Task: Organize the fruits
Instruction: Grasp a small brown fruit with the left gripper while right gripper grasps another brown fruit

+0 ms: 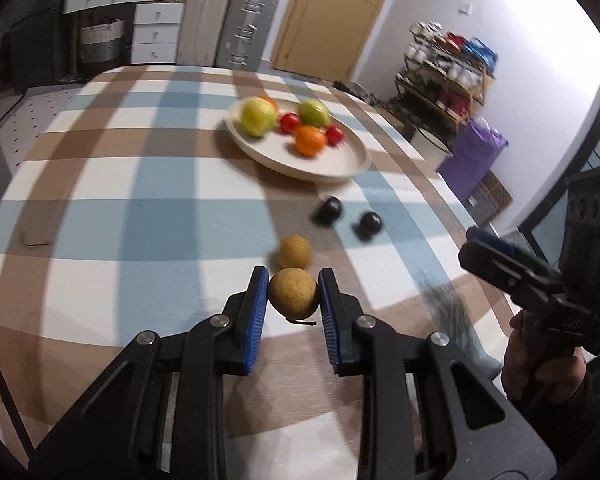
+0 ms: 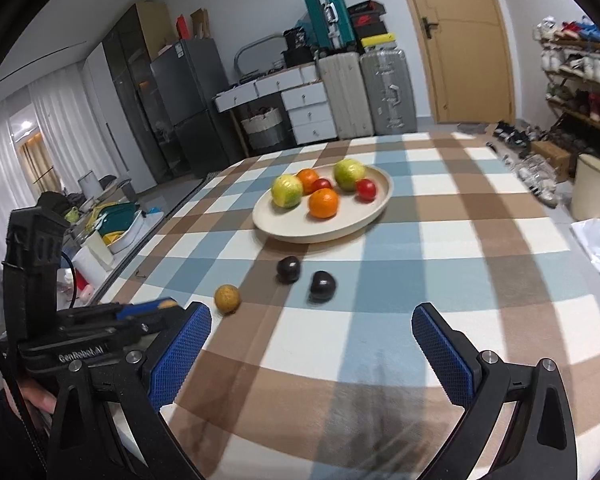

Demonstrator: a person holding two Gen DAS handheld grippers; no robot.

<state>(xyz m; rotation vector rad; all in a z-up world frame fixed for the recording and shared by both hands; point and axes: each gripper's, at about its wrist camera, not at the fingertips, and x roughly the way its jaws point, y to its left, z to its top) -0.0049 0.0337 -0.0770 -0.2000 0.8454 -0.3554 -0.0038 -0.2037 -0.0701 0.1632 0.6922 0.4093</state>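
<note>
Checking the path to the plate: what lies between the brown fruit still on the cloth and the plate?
Two dark plums lie between the loose brown fruit and the plate; otherwise bare checked cloth. Clearest in the right wrist view.

Wooden door (image 2: 458,40) in white wall; suitcases (image 2: 364,94) and white drawers (image 2: 306,110) left of it, shoe rack (image 2: 580,80) right, fridge (image 2: 188,108) further left.

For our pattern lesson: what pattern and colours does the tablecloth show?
The tablecloth is a check of blue, brown and white, clearest in the right wrist view.
</note>
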